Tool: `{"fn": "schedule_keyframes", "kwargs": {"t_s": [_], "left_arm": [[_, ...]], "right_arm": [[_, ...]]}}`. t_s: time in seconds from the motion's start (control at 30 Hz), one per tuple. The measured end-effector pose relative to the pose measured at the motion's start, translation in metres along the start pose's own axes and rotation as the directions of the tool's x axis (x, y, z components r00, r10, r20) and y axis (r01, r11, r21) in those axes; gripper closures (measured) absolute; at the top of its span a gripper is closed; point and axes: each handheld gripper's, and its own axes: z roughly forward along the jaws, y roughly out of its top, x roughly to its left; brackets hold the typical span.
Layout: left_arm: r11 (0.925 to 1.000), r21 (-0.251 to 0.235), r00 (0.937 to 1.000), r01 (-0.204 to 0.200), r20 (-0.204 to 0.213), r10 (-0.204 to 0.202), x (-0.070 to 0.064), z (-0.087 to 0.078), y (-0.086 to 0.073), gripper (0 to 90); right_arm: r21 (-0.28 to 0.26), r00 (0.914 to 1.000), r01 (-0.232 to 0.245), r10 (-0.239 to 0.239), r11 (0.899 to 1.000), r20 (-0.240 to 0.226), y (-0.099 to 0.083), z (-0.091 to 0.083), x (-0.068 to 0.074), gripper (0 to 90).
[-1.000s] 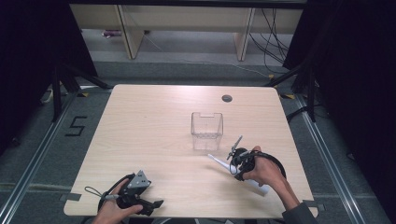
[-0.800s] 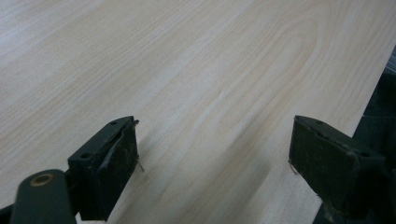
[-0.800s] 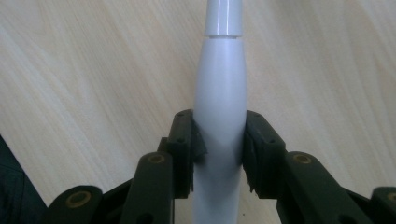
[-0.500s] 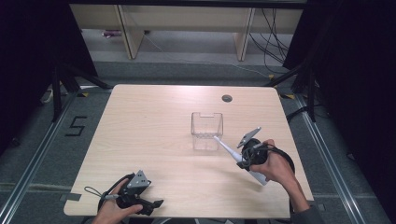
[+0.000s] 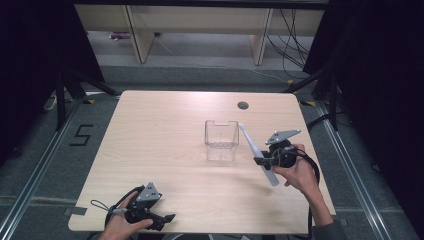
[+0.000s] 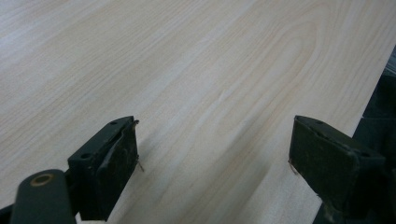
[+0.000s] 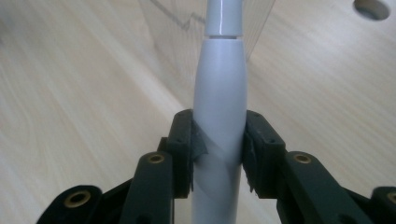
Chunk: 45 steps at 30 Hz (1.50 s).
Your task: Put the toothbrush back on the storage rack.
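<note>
White stick (image 5: pixel 252 147), slim and long, thicker in the lower body and thinner past a seam toward the tip. Held tilted above the table (image 5: pixel 165 130), upper tip leaning toward the right rim of the clear box (image 5: pixel 221 137), very near to it; cannot tell if touching. Lower end sticking out below the right hand.

Pinched across the thick body by the right gripper (image 5: pixel 261 161), both jaws pressed flat on its sides, as seen in the right gripper view at (image 7: pixel 218 149).

Probably light and stiff, hard smooth plastic with a glossy round surface (image 7: pixel 219 93), so likely slippery and ready to turn or slide between the pads. Best taken at the thick part, as now, not at the thin neck, where less surface for the pads and perhaps a weaker joint at the seam. Long lever above the grip, so any knock of the tip on the box wall (image 7: pixel 163 23) could twist it in the jaws. Box also light-looking, easy to push away.

Farther off, left gripper (image 5: pixel 162 219) resting at the near left edge of the table, jaws spread wide with nothing between (image 6: pixel 212 149). Small round hole (image 5: pixel 243 105) in the table behind the box.
</note>
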Motion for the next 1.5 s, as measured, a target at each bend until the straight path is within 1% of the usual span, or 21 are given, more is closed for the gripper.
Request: {"fn": "schedule_keyframes", "kwargs": {"t_s": [0.03,0.07,0.1,0.17,0.2,0.23,0.4,0.5,0.63,0.8,0.87,0.9,0.97,1.0,1.1,1.13,1.2,1.27,1.33,1.37,1.5], "left_arm": [[0.9999,0.009,0.9999,-0.008,-0.010,0.008,0.001,0.000,0.000,14.9],[0.9999,0.009,0.9999,-0.008,-0.010,0.008,0.001,0.000,0.000,14.9],[0.9999,0.011,0.9999,-0.011,-0.010,0.011,0.001,-0.001,0.000,14.9],[0.9999,0.010,0.9999,-0.011,-0.011,0.011,0.001,-0.001,0.000,14.9],[0.9999,0.011,0.9999,-0.011,-0.011,0.011,0.001,-0.001,0.000,14.9],[1.0000,0.000,1.0000,0.000,-0.002,0.000,0.000,0.000,0.000,14.9],[0.9998,0.013,0.9998,-0.012,-0.012,0.013,0.002,0.000,0.000,14.9],[0.9999,0.013,0.9999,-0.007,-0.010,0.008,0.001,0.000,0.000,14.9],[1.0000,-0.001,1.0000,-0.001,0.001,0.001,0.000,0.000,0.000,14.9],[0.9998,0.014,0.9999,-0.012,-0.006,0.012,0.001,0.000,0.000,14.9],[0.9999,0.012,1.0000,-0.001,-0.010,0.001,0.001,0.000,0.000,14.9],[0.9998,0.015,0.9999,-0.010,-0.008,0.011,0.001,0.000,0.000,14.9],[0.9998,0.014,0.9999,-0.010,-0.008,0.010,0.001,0.000,0.000,14.9],[0.9998,0.015,0.9999,-0.010,-0.011,0.010,0.001,0.000,0.000,14.9],[0.9998,0.015,0.9999,-0.014,-0.010,0.014,0.001,0.000,0.000,14.9],[1.0000,0.008,1.0000,-0.005,-0.005,0.005,0.000,0.000,0.000,14.9],[0.9998,0.013,0.9998,-0.012,-0.013,0.012,0.002,-0.001,0.000,14.9],[0.9999,0.013,0.9999,-0.010,-0.011,0.010,0.002,0.000,0.000,14.9],[0.9999,0.014,0.9999,-0.009,-0.010,0.009,0.001,0.000,0.000,14.9],[0.9999,0.013,0.9999,0.001,-0.010,-0.001,0.001,0.000,-0.001,14.9],[0.9999,0.013,0.9999,-0.010,-0.010,0.010,0.001,0.000,0.000,14.9]], "right_arm": [[-0.009,0.9998,-0.020,0.020,1.000,0.000,0.000,-0.001,-0.001,66.6],[-0.010,1.0000,-0.007,0.007,1.000,0.006,0.000,-0.002,-0.003,66.6],[-0.031,0.9991,-0.042,0.042,0.999,0.011,-0.001,-0.002,-0.002,66.6],[-0.018,0.9994,-0.034,0.034,0.999,0.001,-0.001,-0.003,-0.005,66.6],[-0.043,0.9970,-0.077,0.077,0.996,0.002,-0.002,-0.003,-0.005,66.6],[-0.032,0.9953,-0.097,0.097,0.995,-0.005,-0.002,-0.005,-0.005,66.6],[-0.072,0.9925,-0.122,0.121,0.990,-0.015,-0.001,-0.006,-0.009,66.6],[-0.105,0.9928,-0.120,0.119,0.987,-0.015,0.002,-0.006,-0.011,66.6],[-0.104,0.9925,-0.121,0.119,0.987,-0.028,0.008,-0.009,-0.013,66.5],[-0.163,0.9940,-0.109,0.107,0.981,-0.022,0.020,-0.013,-0.018,66.6],[-0.178,0.9884,-0.148,0.138,0.973,-0.063,0.024,-0.013,-0.018,66.6],[-0.175,0.9886,-0.147,0.139,0.974,-0.059,0.026,-0.014,-0.017,66.6],[-0.198,0.9934,-0.113,0.107,0.974,-0.040,0.028,-0.014,-0.020,66.6],[-0.204,0.9905,-0.137,0.131,0.969,-0.043,0.030,-0.015,-0.018,66.6],[-0.217,0.9921,-0.125,0.119,0.968,-0.040,0.033,-0.016,-0.020,66.6],[-0.213,0.9872,-0.155,0.143,0.965,-0.070,0.035,-0.016,-0.018,66.6],[-0.241,0.9915,-0.127,0.116,0.962,-0.058,0.040,-0.016,-0.021,66.6],[-0.235,0.9909,-0.131,0.119,0.963,-0.064,0.042,-0.016,-0.020,66.6],[-0.258,0.9912,-0.127,0.113,0.958,-0.069,0.048,-0.016,-0.019,66.7],[-0.249,0.9903,-0.133,0.118,0.959,-0.073,0.050,-0.018,-0.018,66.6],[-0.275,0.9899,-0.133,0.114,0.952,-0.083,0.058,-0.019,-0.017,66.6]]}}
